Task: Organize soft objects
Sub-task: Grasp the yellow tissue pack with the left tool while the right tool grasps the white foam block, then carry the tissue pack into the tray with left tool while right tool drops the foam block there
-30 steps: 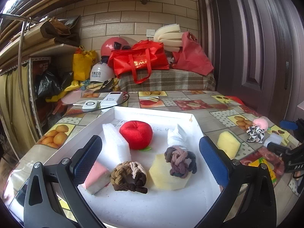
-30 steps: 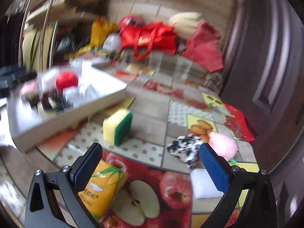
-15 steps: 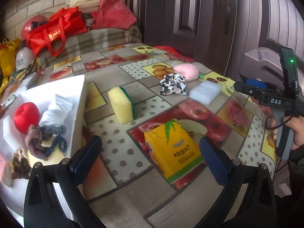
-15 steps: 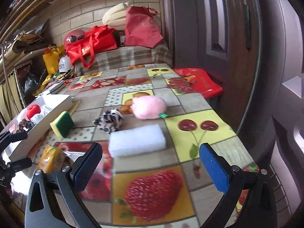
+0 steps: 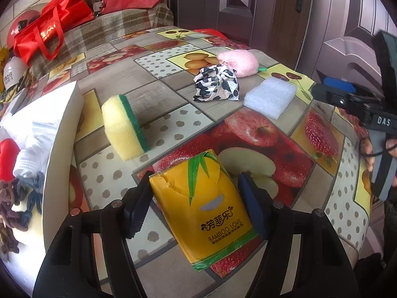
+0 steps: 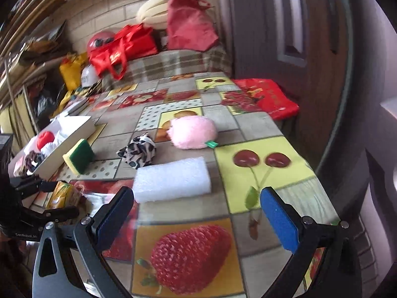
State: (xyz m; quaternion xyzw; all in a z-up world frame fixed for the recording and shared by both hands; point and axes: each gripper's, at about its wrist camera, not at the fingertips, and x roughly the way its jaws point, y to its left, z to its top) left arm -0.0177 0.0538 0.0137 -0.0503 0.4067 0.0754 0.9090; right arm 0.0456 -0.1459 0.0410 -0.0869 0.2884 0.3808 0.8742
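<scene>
Left wrist view — glossy yellow tissue pack, crinkled.

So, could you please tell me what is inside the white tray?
In the white tray: a red plush ball, white cloth and knotted ropes. Its wall and the picture's edge hide the rest.

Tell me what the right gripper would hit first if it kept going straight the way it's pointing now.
Most likely the white foam block, lying just ahead of the open right gripper, a little toward its left finger. Depth is hard to judge, so it might meet the tablecloth first.
</scene>
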